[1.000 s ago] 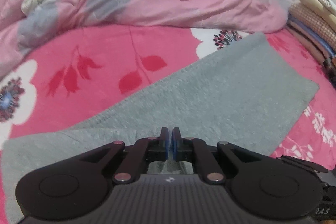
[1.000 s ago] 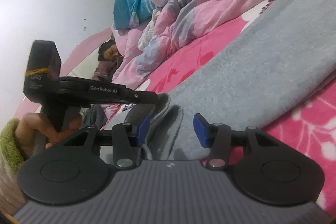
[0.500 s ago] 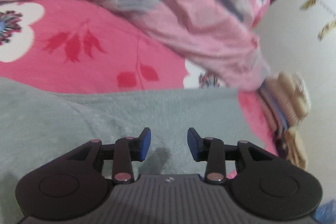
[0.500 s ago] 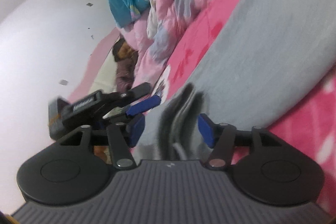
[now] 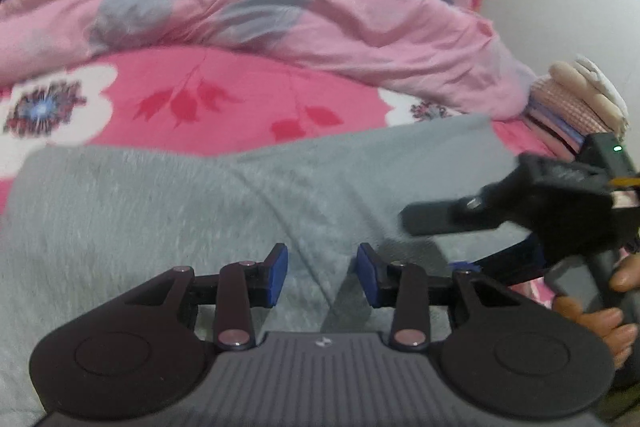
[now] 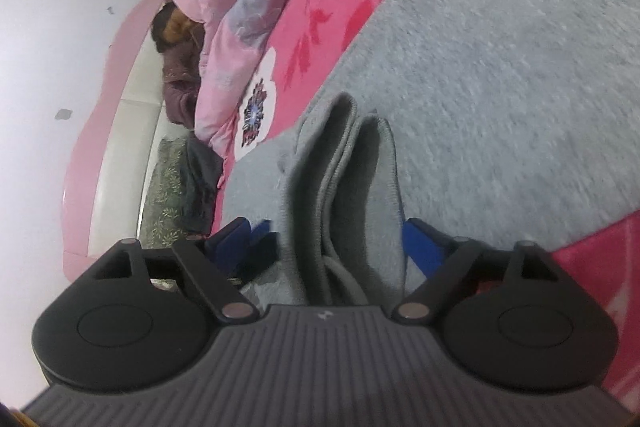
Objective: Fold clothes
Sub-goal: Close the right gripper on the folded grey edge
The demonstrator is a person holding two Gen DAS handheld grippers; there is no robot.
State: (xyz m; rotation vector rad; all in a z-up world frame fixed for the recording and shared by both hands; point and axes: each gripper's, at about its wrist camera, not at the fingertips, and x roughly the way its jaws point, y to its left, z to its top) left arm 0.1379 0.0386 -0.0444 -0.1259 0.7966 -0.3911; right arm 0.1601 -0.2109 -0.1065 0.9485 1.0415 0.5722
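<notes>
Left gripper (image 5: pixel 322 275): fingers apart — over the fuzzy grey garment (image 5: pixel 168 211), centre frame.
Right gripper (image 6: pixel 340 247): fingers spread around a bunched grey fold (image 6: pixel 344 195) — not visibly pinching.

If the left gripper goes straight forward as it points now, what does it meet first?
Probably the grey garment: it fills the view between and beyond the left gripper, whose jaws are open. Depth is unclear.

Fuzzy, matt grey knit garment (image 5: pixel 168 211) lies beneath the left gripper's (image 5: pixel 322 275) matt black plastic fingers (image 5: pixel 276 275); ahead, smooth printed cotton bedsheet (image 5: pixel 240 95) and crumpled pink quilt (image 5: pixel 360 23).
</notes>
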